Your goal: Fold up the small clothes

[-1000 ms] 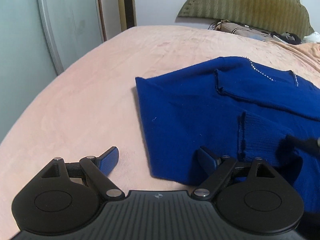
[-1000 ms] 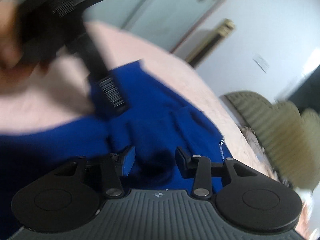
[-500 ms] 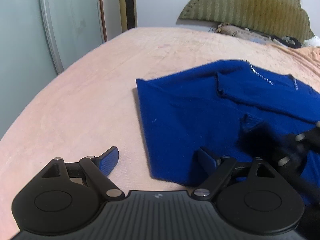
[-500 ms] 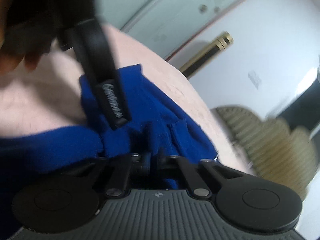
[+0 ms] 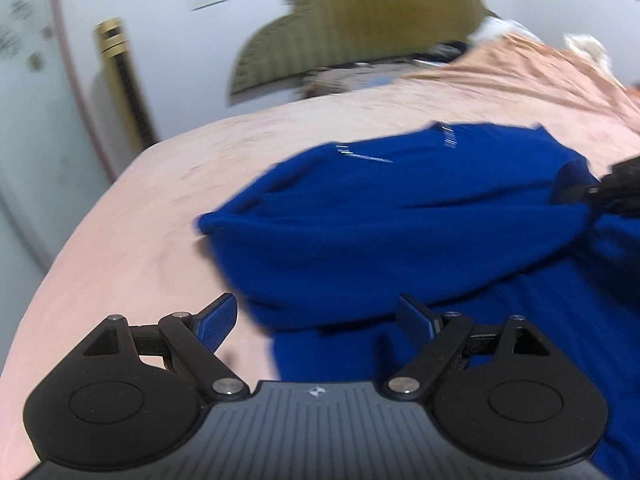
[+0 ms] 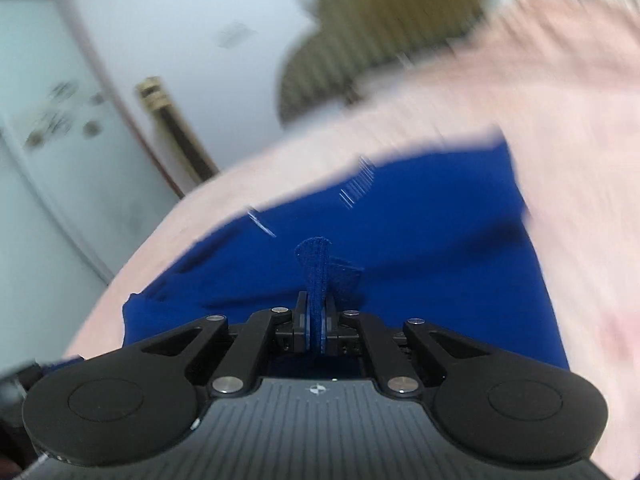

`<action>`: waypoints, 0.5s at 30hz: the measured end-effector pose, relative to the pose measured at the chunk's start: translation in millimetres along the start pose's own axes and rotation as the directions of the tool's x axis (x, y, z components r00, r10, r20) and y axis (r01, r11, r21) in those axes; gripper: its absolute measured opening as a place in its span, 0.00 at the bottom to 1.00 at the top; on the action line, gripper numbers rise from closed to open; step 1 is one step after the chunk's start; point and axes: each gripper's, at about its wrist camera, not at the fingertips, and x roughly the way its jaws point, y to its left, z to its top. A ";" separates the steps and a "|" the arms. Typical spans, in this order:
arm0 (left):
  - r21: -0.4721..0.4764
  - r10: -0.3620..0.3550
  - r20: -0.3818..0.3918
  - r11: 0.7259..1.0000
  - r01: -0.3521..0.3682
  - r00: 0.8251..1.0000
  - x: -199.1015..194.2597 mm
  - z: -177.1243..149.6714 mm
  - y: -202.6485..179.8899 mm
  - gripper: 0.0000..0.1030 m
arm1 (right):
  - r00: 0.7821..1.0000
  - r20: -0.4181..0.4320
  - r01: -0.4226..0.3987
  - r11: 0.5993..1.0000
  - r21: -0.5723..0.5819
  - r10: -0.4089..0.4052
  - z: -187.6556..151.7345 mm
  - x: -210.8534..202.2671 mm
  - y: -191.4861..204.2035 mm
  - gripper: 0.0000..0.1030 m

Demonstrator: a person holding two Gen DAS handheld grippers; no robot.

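Beyond blue garment (image 5: pixel 400 220), olive headboard (image 5: pixel 360 20)

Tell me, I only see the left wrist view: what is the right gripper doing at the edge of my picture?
Observer: The right gripper is shut on a pinch of the blue top; a ribbed edge sticks up between its pads.
Operator: Is the pinch deep?
Observer: No, only a narrow fold sits in the jaws, and the rest hangs below.
Operator: Is my left gripper in its view?
Observer: No. The right wrist view shows only the top and the pink bedcover; the left gripper appears in your view alone, open and empty.
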 end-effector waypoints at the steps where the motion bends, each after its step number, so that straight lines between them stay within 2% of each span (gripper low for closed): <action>1: 0.030 -0.001 0.002 1.000 0.001 1.000 1.0 0.8 -8.1 0.85 | 0.999 -0.032 -0.016 0.997 0.073 0.019 -3.3 4.5 -12.9 0.18; 3: 0.097 0.011 0.016 0.995 -0.012 1.000 2.5 1.5 -24.2 0.85 | 0.996 -0.073 -0.041 0.981 0.188 0.055 -12.6 13.9 -29.1 0.19; 5: 0.153 0.027 0.031 0.988 -0.032 0.999 3.1 1.6 -37.0 0.85 | 0.993 -0.071 -0.072 0.964 0.257 0.093 -20.3 16.0 -36.9 0.25; 6: 0.173 0.032 0.036 0.984 -0.038 0.999 4.3 2.0 -41.3 0.85 | 0.992 -0.066 -0.082 0.958 0.274 0.104 -19.4 18.3 -38.7 0.25; 8: 0.193 0.043 0.035 0.980 -0.049 0.998 9.0 4.0 -47.7 0.85 | 0.992 -0.067 -0.081 0.956 0.281 0.104 -15.7 25.1 -37.5 0.22; 10: 0.197 0.045 0.028 0.979 -0.049 0.999 14.8 6.9 -51.1 0.85 | 0.992 -0.079 -0.070 0.957 0.283 0.096 -14.7 26.7 -39.1 0.11; 12: 0.195 0.045 0.024 0.980 -0.048 0.999 19.5 9.9 -53.6 0.85 | 0.991 -0.085 -0.074 0.960 0.270 0.101 -7.0 32.6 -30.4 0.11; 15: 0.198 0.075 0.036 0.977 -0.081 0.997 26.9 15.8 -57.6 0.85 | 0.982 -0.076 -0.151 0.960 0.234 0.173 11.0 30.1 -1.9 0.10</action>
